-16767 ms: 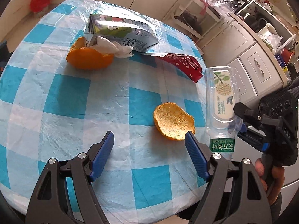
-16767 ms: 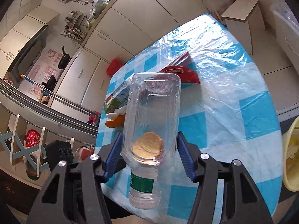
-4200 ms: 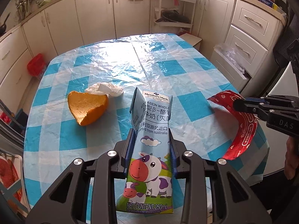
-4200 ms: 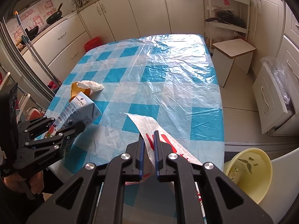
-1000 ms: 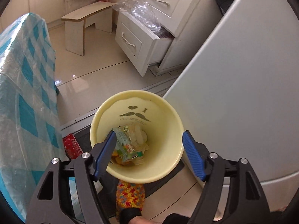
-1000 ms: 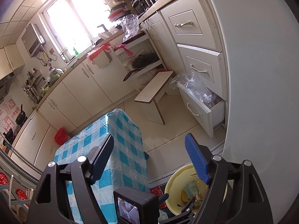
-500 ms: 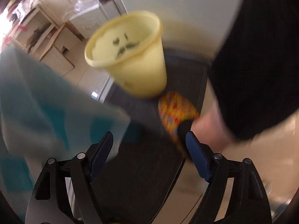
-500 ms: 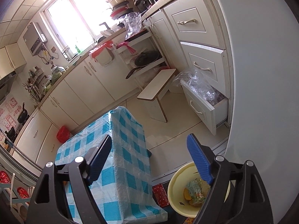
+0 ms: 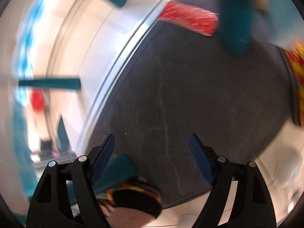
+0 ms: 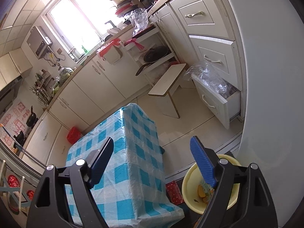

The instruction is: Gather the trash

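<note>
My right gripper (image 10: pixel 152 161) stands open and empty above the floor, high over the table with the blue-and-white checked cover (image 10: pixel 121 171). Below it at the lower right sits the yellow trash bin (image 10: pixel 190 190) with a carton and orange peel inside. A red packet (image 10: pixel 173 191) lies on the floor between the table and the bin. My left gripper (image 9: pixel 152 159) is open and empty too, pointing steeply down at a dark floor mat (image 9: pixel 190 98). The left wrist view is blurred; the red packet (image 9: pixel 188 20) shows at the mat's far edge.
A person's foot in a colourful slipper (image 9: pixel 133 195) is under my left gripper. Teal table legs (image 9: pixel 235 19) stand on the mat. A wooden stool (image 10: pixel 167 83) and an open drawer (image 10: pixel 218 96) with plastic bags stand past the table. A grey fridge side (image 10: pixel 275 95) fills the right.
My left gripper has swung away from the yellow bin and dropped down toward the dark mat beneath the table. The right gripper has stayed where it was.
</note>
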`<action>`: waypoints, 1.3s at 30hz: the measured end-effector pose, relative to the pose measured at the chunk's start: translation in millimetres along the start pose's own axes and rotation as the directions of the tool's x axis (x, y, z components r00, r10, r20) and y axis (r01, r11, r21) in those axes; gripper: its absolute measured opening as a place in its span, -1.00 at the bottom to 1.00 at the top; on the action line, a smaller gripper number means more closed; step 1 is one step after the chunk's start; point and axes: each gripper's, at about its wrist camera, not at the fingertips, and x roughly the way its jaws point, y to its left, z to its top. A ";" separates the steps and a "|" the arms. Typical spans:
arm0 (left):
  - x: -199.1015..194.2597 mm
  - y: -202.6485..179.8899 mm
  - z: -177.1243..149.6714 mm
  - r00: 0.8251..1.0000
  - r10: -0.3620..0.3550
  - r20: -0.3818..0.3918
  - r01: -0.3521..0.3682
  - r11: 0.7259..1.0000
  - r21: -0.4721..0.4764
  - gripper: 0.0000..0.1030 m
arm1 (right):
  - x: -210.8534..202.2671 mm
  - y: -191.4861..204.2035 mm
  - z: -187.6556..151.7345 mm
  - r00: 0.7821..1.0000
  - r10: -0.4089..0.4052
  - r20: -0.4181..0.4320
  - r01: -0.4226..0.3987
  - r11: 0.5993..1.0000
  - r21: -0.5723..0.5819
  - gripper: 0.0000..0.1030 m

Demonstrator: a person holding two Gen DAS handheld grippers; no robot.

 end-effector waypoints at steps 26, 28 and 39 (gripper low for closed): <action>60.3 18.6 174.8 0.803 -0.549 0.232 0.591 0.684 -0.427 0.49 | 11.5 -50.4 3.3 0.973 0.222 -0.069 -0.199 0.949 0.244 0.63; 61.9 6.6 183.0 0.799 -0.556 0.228 0.596 0.685 -0.418 0.49 | 13.6 -57.0 2.7 0.971 0.228 -0.076 -0.200 0.942 0.270 0.63; 80.6 0.5 225.3 0.807 -0.559 0.191 0.587 0.727 -0.357 0.61 | 20.5 -66.4 -1.7 0.967 0.234 -0.105 -0.192 0.932 0.309 0.63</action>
